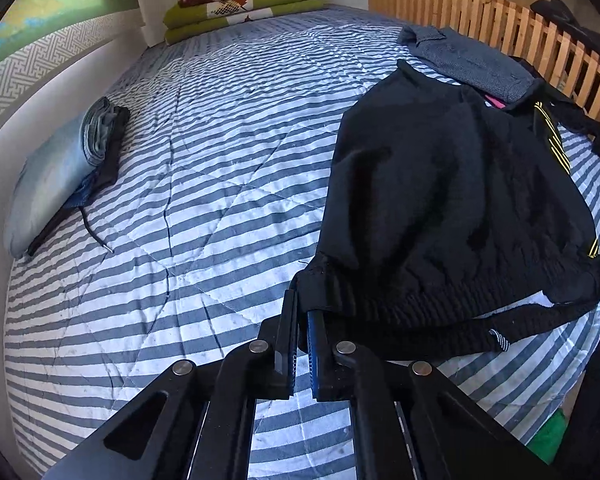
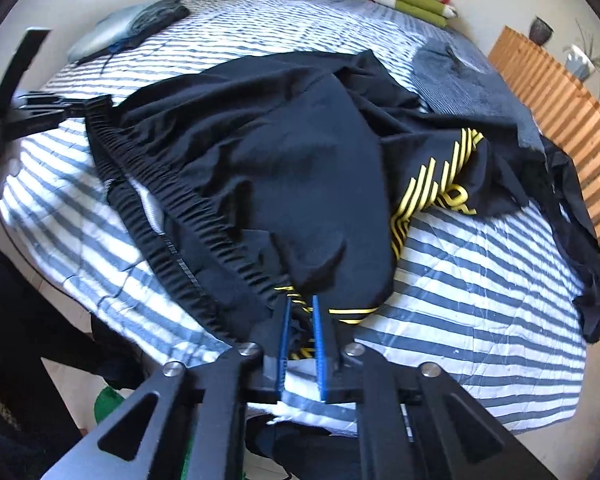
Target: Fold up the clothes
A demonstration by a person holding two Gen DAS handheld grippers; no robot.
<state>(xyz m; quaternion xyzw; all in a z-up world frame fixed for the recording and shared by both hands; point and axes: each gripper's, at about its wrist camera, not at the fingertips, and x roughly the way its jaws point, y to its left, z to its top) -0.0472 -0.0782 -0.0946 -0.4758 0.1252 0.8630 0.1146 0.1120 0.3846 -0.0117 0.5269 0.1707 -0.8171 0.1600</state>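
Hand-held grippers: I count two, my left hand-held gripper [image 1: 302,300] and my right hand-held gripper [image 2: 302,304].
Black garments with yellow stripes: one that I can see, the black trousers [image 2: 284,152] spread on the bed.
Grey garments: one grey shirt [image 1: 468,60] near the wooden rail.
Other dark garments: I make out one dark garment [image 2: 580,248] by the rail; I cannot tell its kind.
Folded stacks: one stack of folded clothes [image 1: 60,172], with at least two items in it.
Folded blankets: one green patterned blanket [image 1: 244,4] at the far end.
Beds: one bed [image 1: 220,140], striped cover.
Wooden rails: one slatted wooden rail [image 1: 500,20].
Potted plants: I see two pots [image 2: 540,30] behind the rail.
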